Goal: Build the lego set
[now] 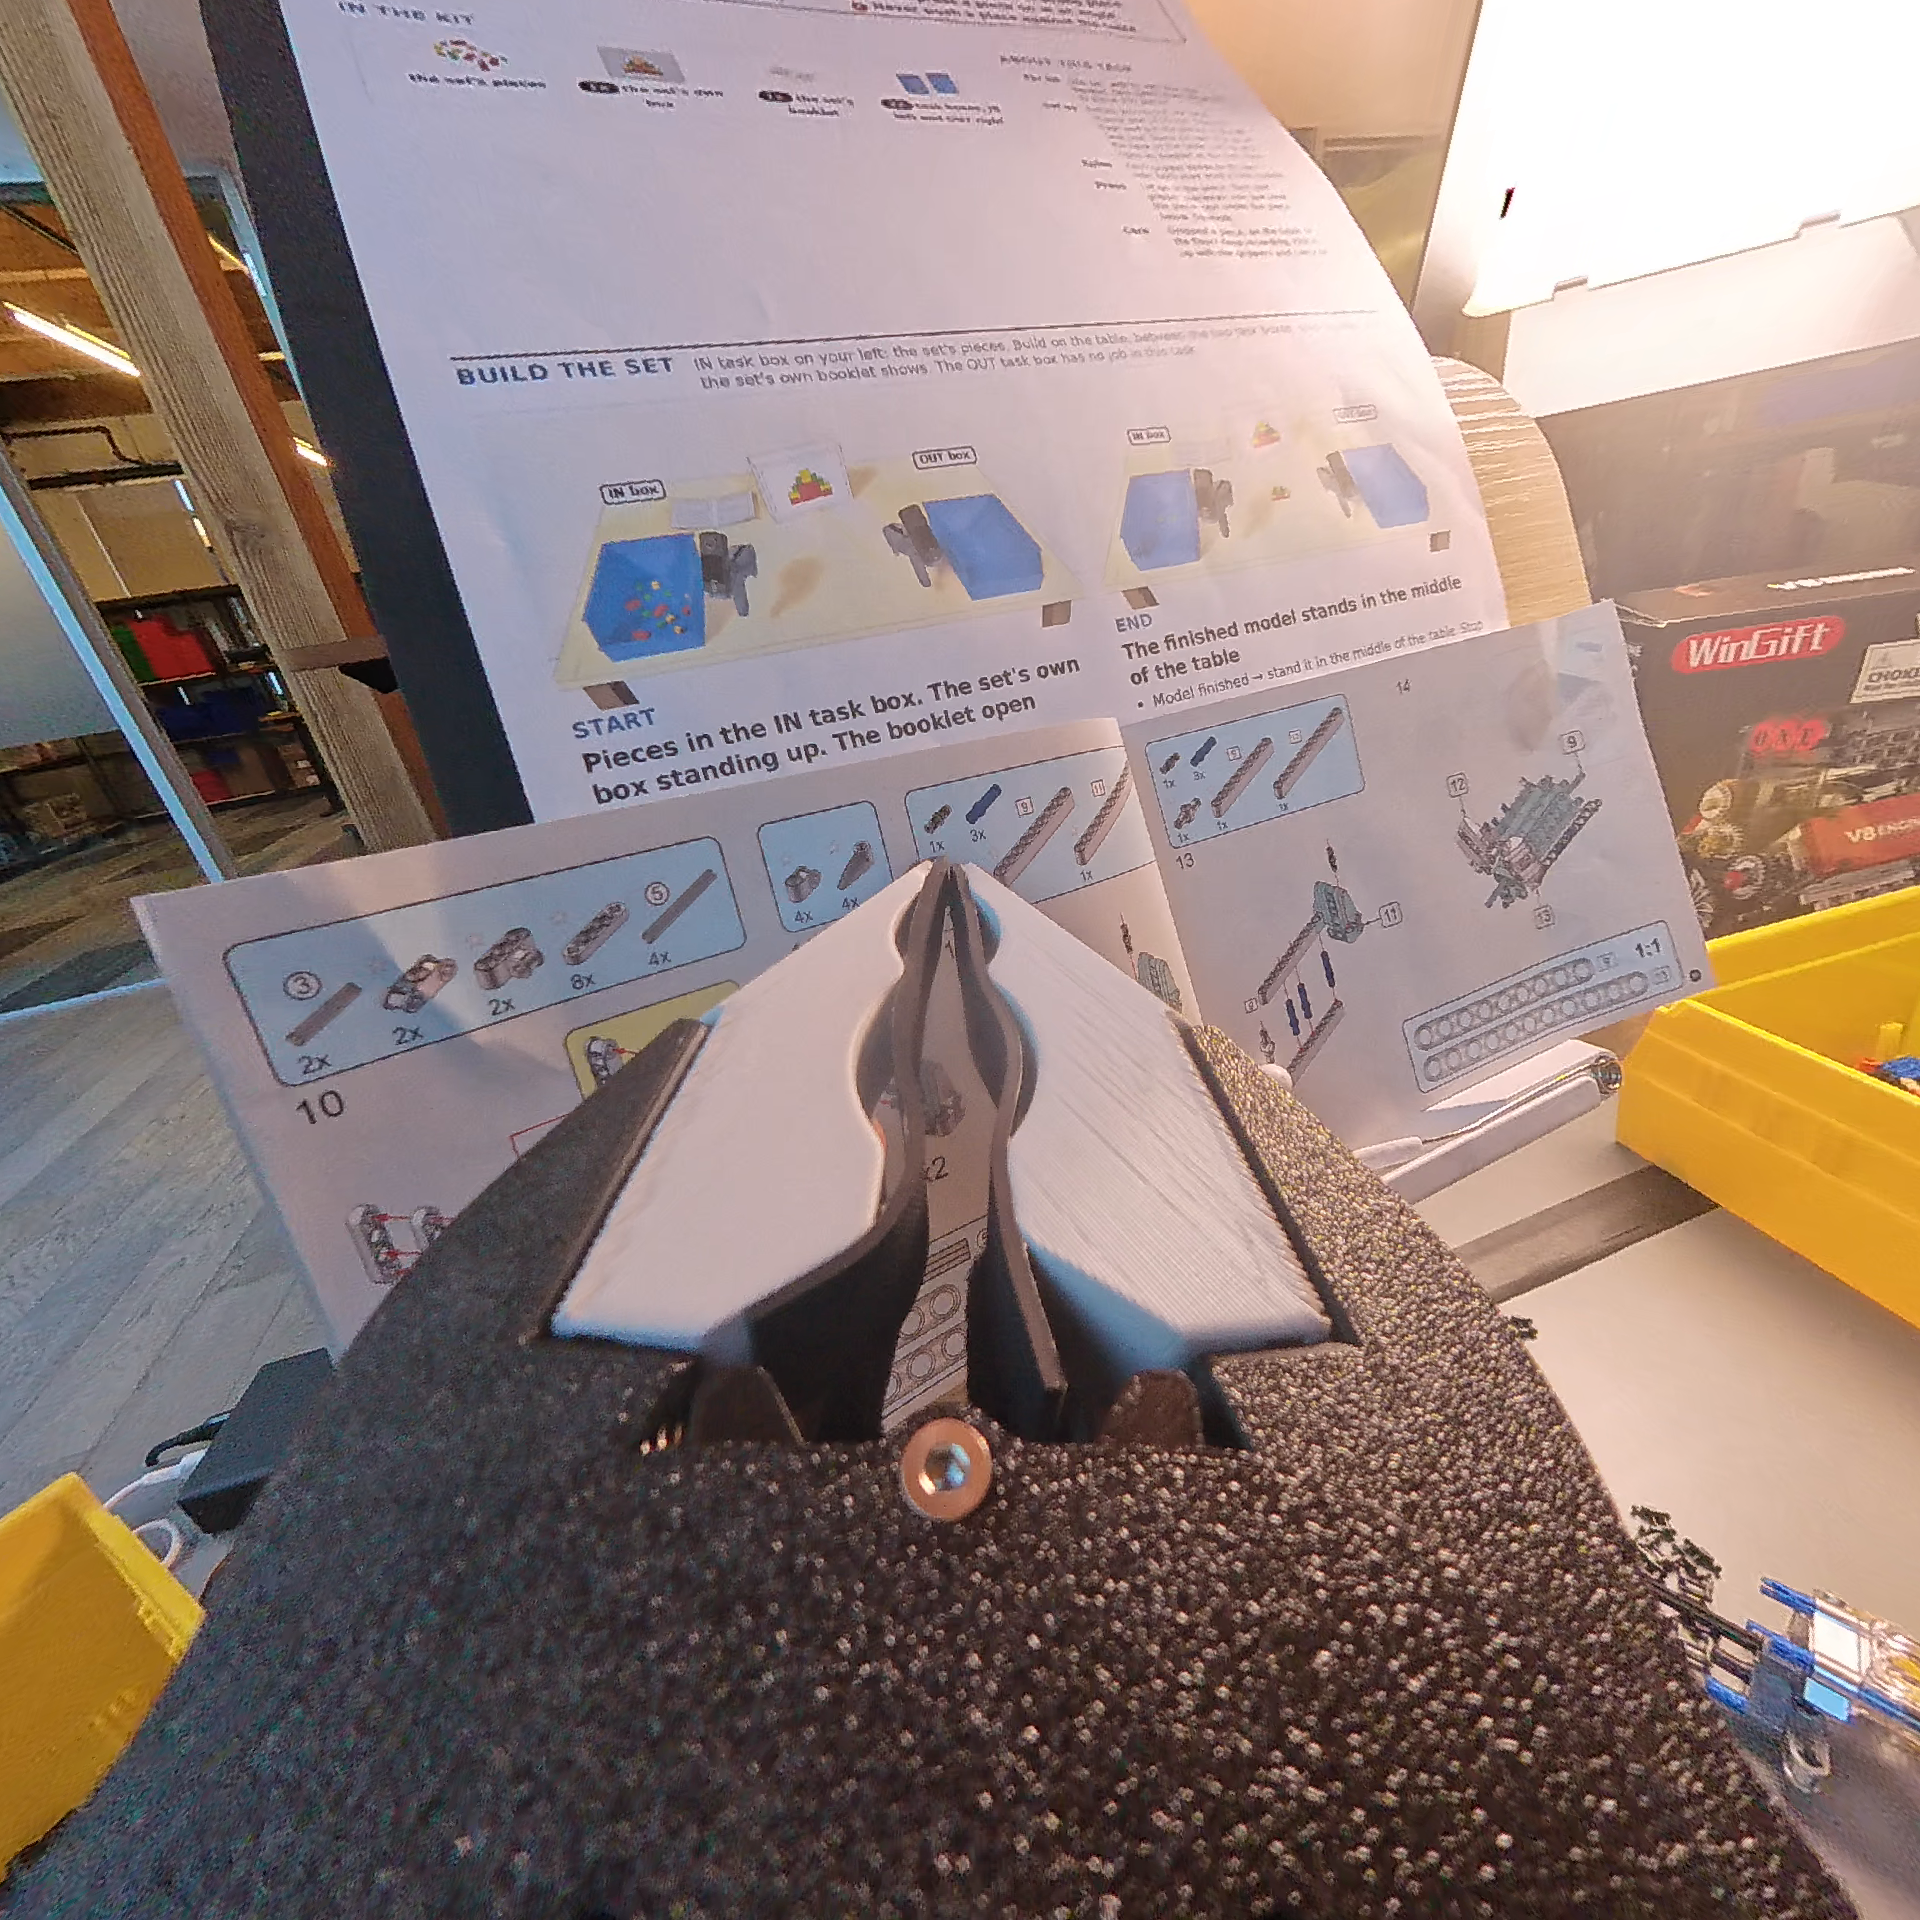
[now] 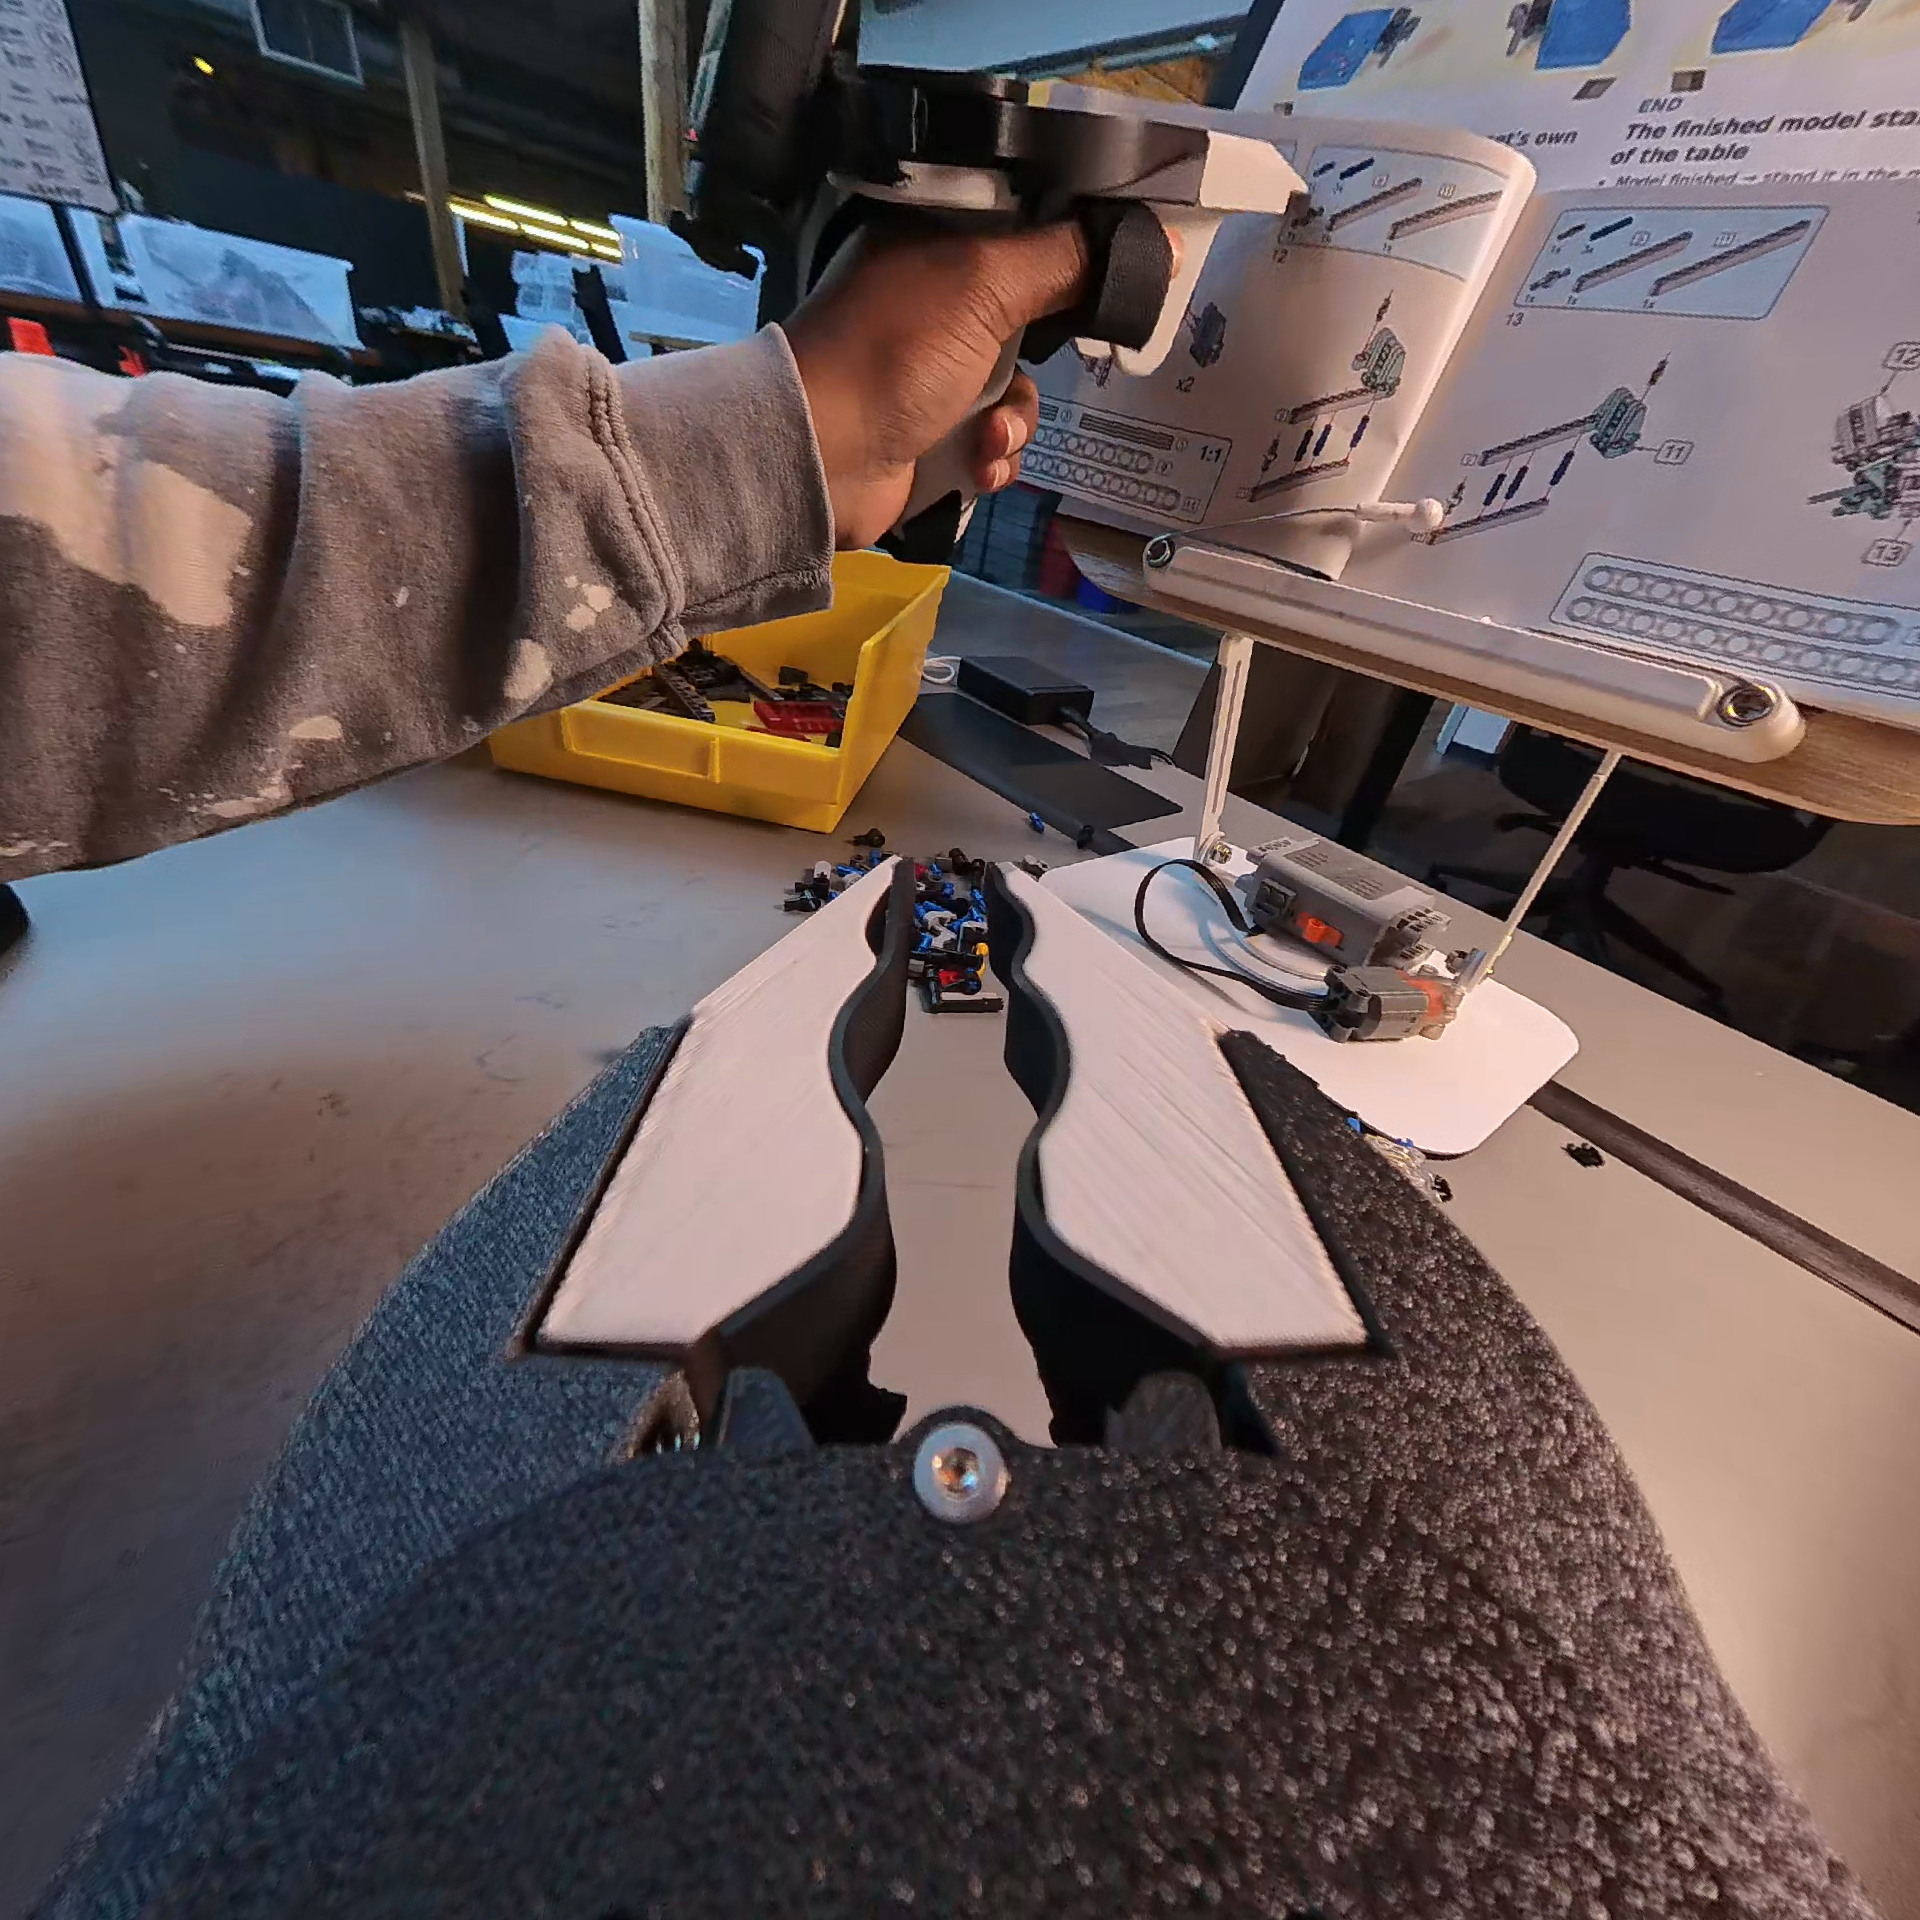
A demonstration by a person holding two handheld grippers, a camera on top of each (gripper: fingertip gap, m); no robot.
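**Two yellow bins stocked, parts loose, booklet page in the left jaws**

1. Far left of the grey table [image 2: 312, 1039]: an open yellow plastic bin [image 2: 665, 753] holds black beams and a red piece, loosely jumbled.

2. The left gripper [image 1: 948, 878], held by a hand in a grey sleeve, is raised to the open, illustrated instruction booklet [image 1: 1434, 831] on its white wire stand [image 2: 1455, 644]. Its jaws are closed at the tips, apparently pinching the top edge of a page, which curls away from the spread. A large printed sheet [image 1: 831, 260] hangs behind.

3. Table middle: a heap of small blue, black and white connector pieces [image 2: 935, 925] lies loose; none appears joined.

4. The right gripper [image 2: 951, 883] hovers over that heap, jaws parted, nothing between them.

5. On the stand's white base plate [image 2: 1455, 1091]: a grey battery box [image 2: 1340, 904] cabled to a grey motor block [image 2: 1392, 1003].

6. Right edge: a second yellow plastic bin [image 1: 1766, 1164] with small mixed pieces, contents mostly out of view. A dark printed carton [image 1: 1787, 727] stands behind it.
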